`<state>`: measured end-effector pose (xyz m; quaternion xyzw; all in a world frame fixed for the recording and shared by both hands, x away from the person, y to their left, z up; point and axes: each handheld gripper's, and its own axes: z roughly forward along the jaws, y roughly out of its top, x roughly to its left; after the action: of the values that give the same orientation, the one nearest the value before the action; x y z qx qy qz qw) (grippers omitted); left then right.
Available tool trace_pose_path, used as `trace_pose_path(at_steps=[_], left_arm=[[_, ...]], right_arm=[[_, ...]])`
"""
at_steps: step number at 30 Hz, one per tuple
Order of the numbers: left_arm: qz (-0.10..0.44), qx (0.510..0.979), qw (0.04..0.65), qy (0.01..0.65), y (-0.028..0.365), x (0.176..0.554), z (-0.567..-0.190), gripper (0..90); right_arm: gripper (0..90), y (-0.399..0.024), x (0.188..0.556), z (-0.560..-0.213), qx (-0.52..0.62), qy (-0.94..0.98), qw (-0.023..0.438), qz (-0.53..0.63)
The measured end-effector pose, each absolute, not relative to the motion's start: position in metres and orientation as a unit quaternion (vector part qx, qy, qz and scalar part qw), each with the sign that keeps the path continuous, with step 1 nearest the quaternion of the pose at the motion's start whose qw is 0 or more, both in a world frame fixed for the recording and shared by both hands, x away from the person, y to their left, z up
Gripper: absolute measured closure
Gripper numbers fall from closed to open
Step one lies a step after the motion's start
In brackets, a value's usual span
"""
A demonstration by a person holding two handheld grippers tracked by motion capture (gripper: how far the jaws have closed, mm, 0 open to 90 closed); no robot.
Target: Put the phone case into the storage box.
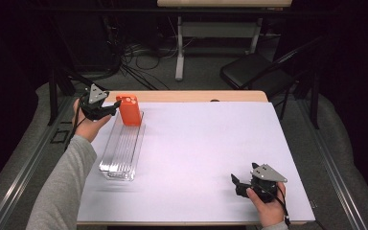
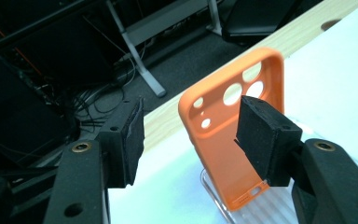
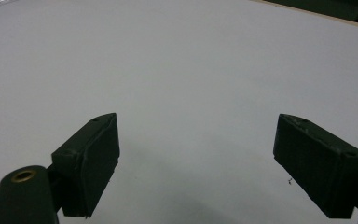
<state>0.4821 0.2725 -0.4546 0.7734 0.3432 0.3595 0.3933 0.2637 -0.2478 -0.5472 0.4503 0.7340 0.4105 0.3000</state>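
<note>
At a white-topped table [image 1: 206, 158], we are working two hand-held grippers, and the left gripper [image 1: 116, 106] is reaching toward an orange phone case [image 1: 129, 110] standing at the far end of a clear ribbed tray [image 1: 122, 153] near the table's far-left corner. Around the work, a strip of bare wood [image 1: 196, 96] is showing along the table's far edge, and beyond it a black folding chair [image 1: 256, 72], a white desk frame [image 1: 179, 48] and a tangle of floor cables [image 1: 134, 60] are crowding the dark room; nothing is standing between the left gripper and the case. The case is standing upright, leaning slightly, its long axis running up and down and its camera cut-outs [image 2: 242, 91] at the top, while the tray's long axis is running from the near side to the far side of the table. In the left gripper view the jaws are standing apart, the right-hand pad [image 2: 261, 137] overlapping the case's edge; we cannot tell whether it is touching, and the other pad [image 2: 133, 140] is well clear, so nothing is clamped. That pad is hiding part of the case's side, and the case's foot is blurring into the tray. The right gripper [image 1: 235, 184] is resting at the near-right of the table, its jaws spread wide over bare white surface.
</note>
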Motion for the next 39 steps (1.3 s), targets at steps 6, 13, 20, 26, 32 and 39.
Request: trace_pose_path(at_steps=[6, 13, 20, 26, 32, 39], left_arm=[[0.335, 0.764, 0.415, 0.364, 0.272, 0.478, -0.450, 40.5], [0.300, 0.755, 0.437, 0.385, 0.277, 0.468, -0.441, 32.7], [0.277, 0.745, 0.462, 0.393, 0.279, 0.459, -0.432, 25.7], [0.244, 0.745, 0.474, 0.400, 0.276, 0.450, -0.428, 18.8], [0.227, 0.745, 0.490, 0.392, 0.272, 0.436, -0.421, 15.6], [0.209, 0.742, 0.508, 0.385, 0.272, 0.414, -0.422, 9.6]], right_arm=[[14.1, -0.248, 0.264, -0.547, 0.449, 0.734, 0.298, 0.413], [14.0, -0.246, 0.266, -0.546, 0.446, 0.736, 0.295, 0.414], [13.7, -0.245, 0.266, -0.545, 0.441, 0.738, 0.295, 0.418], [13.4, -0.243, 0.265, -0.542, 0.441, 0.734, 0.293, 0.425], [8.5, -0.240, 0.265, -0.539, 0.438, 0.734, 0.293, 0.429], [0.0, -0.239, 0.264, -0.538, 0.429, 0.745, 0.296, 0.418]])
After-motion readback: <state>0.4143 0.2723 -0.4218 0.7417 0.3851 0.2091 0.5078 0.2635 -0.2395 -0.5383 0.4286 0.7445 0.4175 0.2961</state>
